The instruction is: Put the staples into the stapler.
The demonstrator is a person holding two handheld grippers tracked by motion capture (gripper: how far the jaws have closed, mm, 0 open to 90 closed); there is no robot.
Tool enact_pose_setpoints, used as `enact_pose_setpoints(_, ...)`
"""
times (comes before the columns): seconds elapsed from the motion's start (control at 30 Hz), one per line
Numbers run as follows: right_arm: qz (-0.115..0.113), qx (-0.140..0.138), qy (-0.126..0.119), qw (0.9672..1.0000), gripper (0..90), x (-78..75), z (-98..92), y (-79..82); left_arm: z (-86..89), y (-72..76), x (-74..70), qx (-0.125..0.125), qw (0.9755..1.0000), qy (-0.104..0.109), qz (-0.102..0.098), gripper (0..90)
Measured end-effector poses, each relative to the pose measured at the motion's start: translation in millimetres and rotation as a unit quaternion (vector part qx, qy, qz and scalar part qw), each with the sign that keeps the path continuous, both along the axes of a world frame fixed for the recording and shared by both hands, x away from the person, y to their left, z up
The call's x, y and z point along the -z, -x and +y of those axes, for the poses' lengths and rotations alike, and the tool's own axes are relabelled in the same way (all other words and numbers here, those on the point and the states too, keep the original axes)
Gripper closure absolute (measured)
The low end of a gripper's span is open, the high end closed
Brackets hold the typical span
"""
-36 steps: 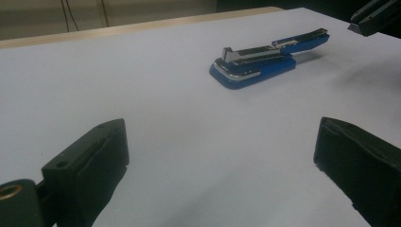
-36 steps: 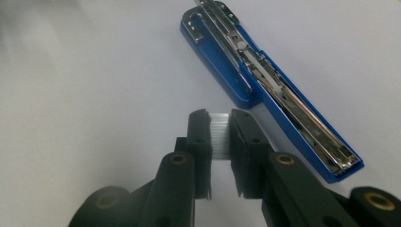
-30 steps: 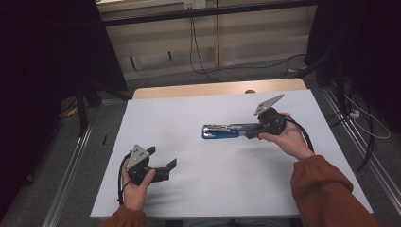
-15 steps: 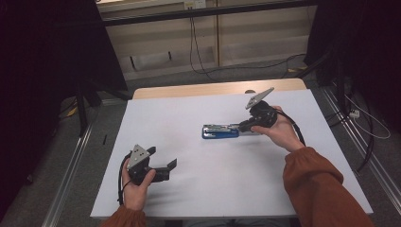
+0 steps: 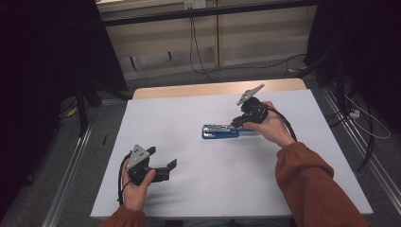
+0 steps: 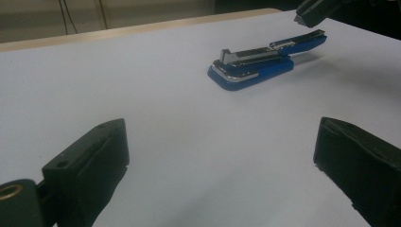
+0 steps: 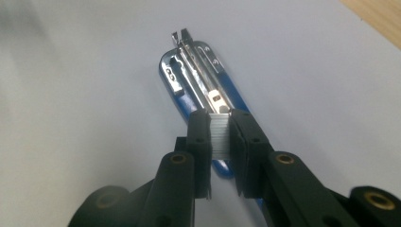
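A blue stapler point(image 5: 220, 131) lies in the middle of the white table point(image 5: 189, 189), opened so its metal channel point(image 7: 189, 71) faces up. My right gripper point(image 5: 235, 124) hovers over the stapler's rear end, shut on a short silvery strip of staples point(image 7: 219, 135) pinched between its pads point(image 7: 199, 127). My left gripper point(image 5: 163, 157) rests at the near left of the table, held in a hand, its jaws wide apart with nothing between them. From the left gripper view the stapler point(image 6: 250, 66) lies ahead, with the right gripper's tip point(image 6: 309, 12) above its far end.
A wooden strip point(image 5: 208, 90) edges the far side of the table. Metal rails point(image 5: 71, 165) run along the floor on both sides, and cables point(image 5: 369, 127) trail on the right. Dark curtains hang left and right.
My right hand has slid leftward with the staple strip, bringing the gripper closer over the stapler's rear. The stapler and my left gripper have stayed put.
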State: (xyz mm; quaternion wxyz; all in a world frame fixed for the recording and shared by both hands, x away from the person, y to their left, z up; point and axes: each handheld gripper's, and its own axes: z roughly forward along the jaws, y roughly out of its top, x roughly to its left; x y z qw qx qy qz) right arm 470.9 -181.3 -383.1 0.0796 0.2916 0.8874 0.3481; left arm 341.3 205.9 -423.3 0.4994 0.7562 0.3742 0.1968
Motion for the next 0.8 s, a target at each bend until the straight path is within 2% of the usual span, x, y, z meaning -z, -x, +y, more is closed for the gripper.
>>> enact_pose_setpoints(0.03,-0.008,-0.004,-0.003,1.0000,79.1,1.1,1.8,-2.5,-0.2,0.0,0.0,0.000,1.0000,0.001,0.000,4.3)
enact_pose_setpoints(0.3,-0.017,-0.017,-0.007,0.9997,79.1,3.6,8.4,-7.4,-0.3,-0.4,0.4,-0.001,1.0000,0.002,0.001,4.3)
enact_pose_setpoints(0.43,-0.022,-0.027,-0.017,0.9992,79.1,5.4,10.4,-13.1,0.2,-0.4,0.1,0.001,1.0000,0.000,0.000,4.3)
enact_pose_setpoints(0.53,-0.019,-0.027,-0.028,0.9991,79.1,7.1,12.3,-16.3,0.3,-0.4,0.1,0.000,1.0000,0.000,0.000,4.3)
enact_pose_setpoints(0.8,-0.014,-0.028,-0.027,0.9992,79.2,9.3,20.5,-21.5,0.3,-0.4,0.1,0.001,1.0000,0.000,0.000,4.3)
